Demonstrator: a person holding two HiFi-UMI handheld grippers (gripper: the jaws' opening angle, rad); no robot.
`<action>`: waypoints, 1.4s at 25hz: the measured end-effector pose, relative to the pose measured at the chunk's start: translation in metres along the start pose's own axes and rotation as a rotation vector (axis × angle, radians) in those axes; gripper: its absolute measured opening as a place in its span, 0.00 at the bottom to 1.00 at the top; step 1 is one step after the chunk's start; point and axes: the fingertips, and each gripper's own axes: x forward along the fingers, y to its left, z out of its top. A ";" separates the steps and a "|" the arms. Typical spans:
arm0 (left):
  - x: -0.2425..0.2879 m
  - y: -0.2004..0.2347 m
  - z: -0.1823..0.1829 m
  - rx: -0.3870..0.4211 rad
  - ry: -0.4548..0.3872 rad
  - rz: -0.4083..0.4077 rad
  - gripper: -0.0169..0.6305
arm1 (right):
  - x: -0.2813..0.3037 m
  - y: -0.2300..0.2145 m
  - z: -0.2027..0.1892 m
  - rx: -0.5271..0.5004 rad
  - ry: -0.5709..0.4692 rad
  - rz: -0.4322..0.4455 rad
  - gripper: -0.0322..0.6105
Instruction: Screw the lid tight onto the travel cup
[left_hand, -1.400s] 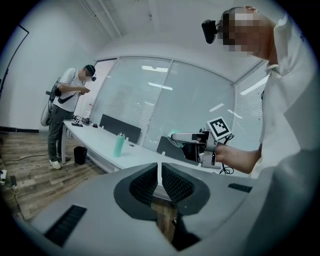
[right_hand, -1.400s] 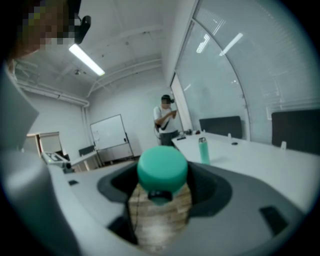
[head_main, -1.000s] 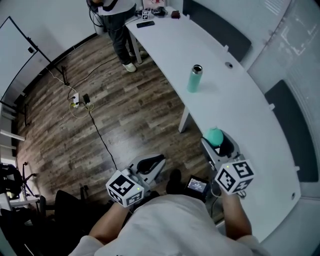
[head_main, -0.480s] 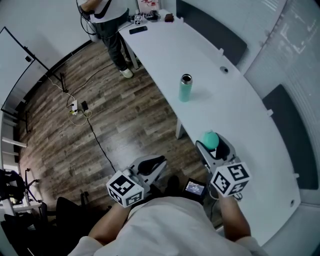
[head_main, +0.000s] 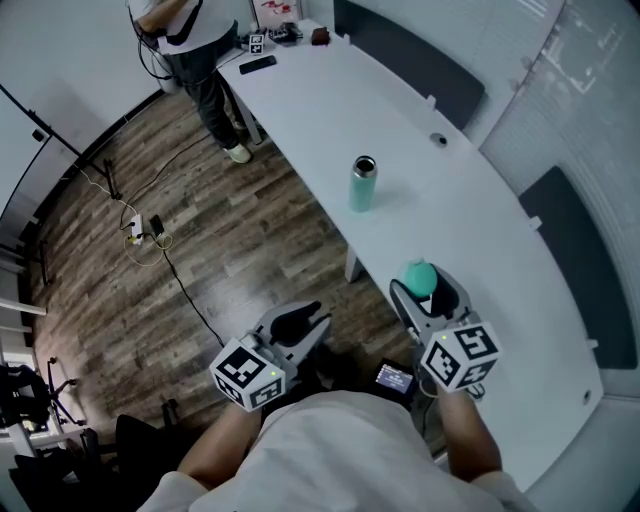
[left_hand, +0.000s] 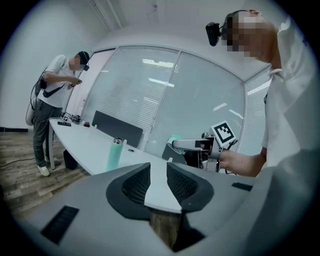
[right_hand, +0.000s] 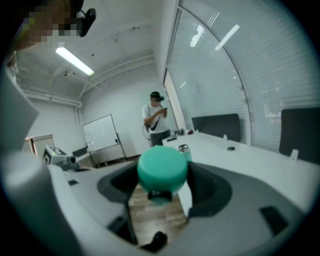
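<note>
Head view, open travel cup (head_main: 363, 184) on table (head_main: 480, 240), right tool (head_main: 426, 287) gripping lid (head_main: 419, 273), left tool (head_main: 303, 322) just opened, empty

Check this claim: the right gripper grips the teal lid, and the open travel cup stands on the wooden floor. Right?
No. The head view shows the travel cup standing on the white table, not the floor. The right gripper does grip the teal lid, and the cup is open.

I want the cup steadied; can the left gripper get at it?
Probably, once closer: the jaws of the left gripper have just been opening, empty, and nothing stands between it and the cup at the table's edge.
</note>
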 end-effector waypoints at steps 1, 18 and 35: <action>0.000 0.007 0.002 0.000 0.001 -0.009 0.20 | 0.006 0.001 0.001 0.004 -0.001 -0.010 0.54; 0.012 0.143 0.063 0.048 0.044 -0.179 0.25 | 0.118 0.026 0.050 0.024 -0.035 -0.172 0.54; 0.056 0.163 0.076 0.050 0.094 -0.266 0.25 | 0.141 0.000 0.064 0.036 -0.024 -0.242 0.54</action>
